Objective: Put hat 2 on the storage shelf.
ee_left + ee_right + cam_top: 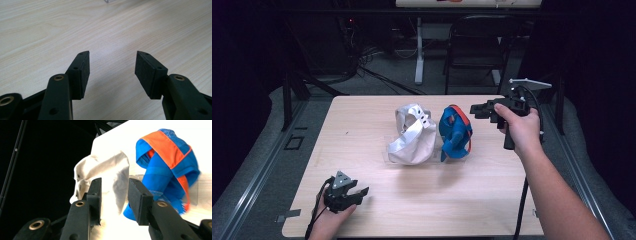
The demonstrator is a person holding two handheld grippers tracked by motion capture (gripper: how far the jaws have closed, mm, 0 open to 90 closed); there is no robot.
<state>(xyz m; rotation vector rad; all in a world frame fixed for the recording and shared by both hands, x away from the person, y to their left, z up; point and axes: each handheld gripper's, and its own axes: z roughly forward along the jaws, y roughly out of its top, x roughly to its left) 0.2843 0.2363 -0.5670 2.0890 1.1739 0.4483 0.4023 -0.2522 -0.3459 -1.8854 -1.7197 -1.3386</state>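
Blue cloth (455, 132) already set down beside white cloth (412, 135), released from parted right gripper (477, 111); left gripper (360, 192) idle, agape.

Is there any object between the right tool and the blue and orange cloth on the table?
Nothing visible stands between them. In the high view the right tool is open and just beside the blue and orange cloth, with only bare table below. The white cloth lies on the cloth's far side.
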